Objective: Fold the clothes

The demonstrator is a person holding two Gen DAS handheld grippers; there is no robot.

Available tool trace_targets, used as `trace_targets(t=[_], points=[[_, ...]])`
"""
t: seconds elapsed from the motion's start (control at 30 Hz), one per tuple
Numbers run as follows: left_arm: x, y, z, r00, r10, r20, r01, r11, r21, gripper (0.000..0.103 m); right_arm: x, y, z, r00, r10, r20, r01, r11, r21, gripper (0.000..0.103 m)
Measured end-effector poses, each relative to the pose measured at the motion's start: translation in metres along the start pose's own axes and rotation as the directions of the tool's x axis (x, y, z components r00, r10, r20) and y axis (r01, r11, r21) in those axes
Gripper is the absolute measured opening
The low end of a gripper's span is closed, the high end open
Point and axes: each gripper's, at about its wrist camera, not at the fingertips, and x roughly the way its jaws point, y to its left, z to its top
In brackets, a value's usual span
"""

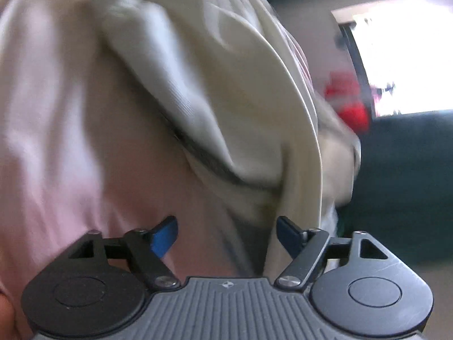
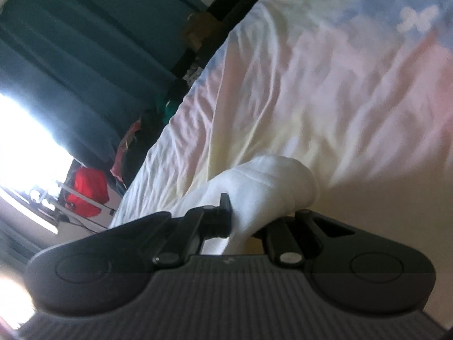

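Note:
A cream-white garment (image 1: 215, 90) hangs bunched close in front of the left wrist camera, over the pale pink bedsheet (image 1: 51, 119). My left gripper (image 1: 226, 238) is open, its blue-padded fingers (image 1: 165, 239) spread apart with cloth between and beyond them, not pinched. In the right wrist view my right gripper (image 2: 246, 221) is shut on a thick fold of the same white garment (image 2: 266, 187), which bulges out past the fingers. The view is tilted and blurred.
A bed with a wrinkled pastel sheet (image 2: 325, 85) fills the right wrist view. Teal curtains (image 2: 85, 42) and a bright window (image 2: 25, 147) lie beyond. A red item (image 2: 87, 189) and dark clutter (image 2: 198, 36) sit beside the bed's edge.

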Motion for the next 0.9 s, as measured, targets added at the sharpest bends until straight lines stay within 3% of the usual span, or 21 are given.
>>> trace_targets(t=[0.13, 0.23, 0.33, 0.37, 0.43, 0.57, 0.77, 0.9], points=[[-0.006, 0.011, 0.023, 0.992, 0.01, 0.126, 0.004, 0.993, -0.116, 0.071, -0.008, -0.011, 0.0, 1.0, 0.025, 0.019, -0.027, 0.994, 0.107, 0.007], [-0.01, 0.016, 0.038, 0.976, 0.039, 0.215, -0.001, 0.985, -0.174, 0.057, -0.009, -0.026, -0.004, 0.998, 0.045, 0.044, -0.055, 0.963, 0.263, 0.007], [-0.01, 0.019, 0.057, 0.964, 0.11, 0.243, -0.057, 0.975, -0.217, 0.037, -0.008, -0.026, -0.005, 0.998, 0.029, 0.055, -0.041, 0.969, 0.244, 0.007], [-0.01, 0.019, 0.062, 0.964, 0.12, 0.237, -0.065, 0.971, -0.229, 0.027, -0.008, -0.024, -0.005, 0.998, 0.022, 0.058, -0.034, 0.975, 0.219, 0.006], [-0.012, 0.019, 0.072, 0.968, 0.129, 0.214, -0.076, 0.968, -0.24, 0.019, -0.009, -0.02, -0.003, 0.998, 0.009, 0.065, -0.02, 0.985, 0.17, 0.006], [-0.029, 0.003, 0.081, 0.964, 0.158, 0.213, -0.13, 0.981, -0.142, 0.011, -0.018, -0.019, 0.0, 0.996, 0.017, 0.085, -0.03, 0.989, 0.148, 0.006], [-0.094, -0.019, 0.113, 0.973, 0.093, 0.212, -0.099, 0.995, 0.018, 0.01, -0.032, -0.018, 0.004, 0.993, 0.031, 0.116, -0.045, 0.992, 0.119, 0.005], [-0.127, -0.02, 0.123, 0.985, 0.076, 0.155, -0.085, 0.995, 0.05, 0.01, -0.044, -0.016, 0.007, 0.99, 0.028, 0.135, -0.042, 0.994, 0.102, 0.005]])
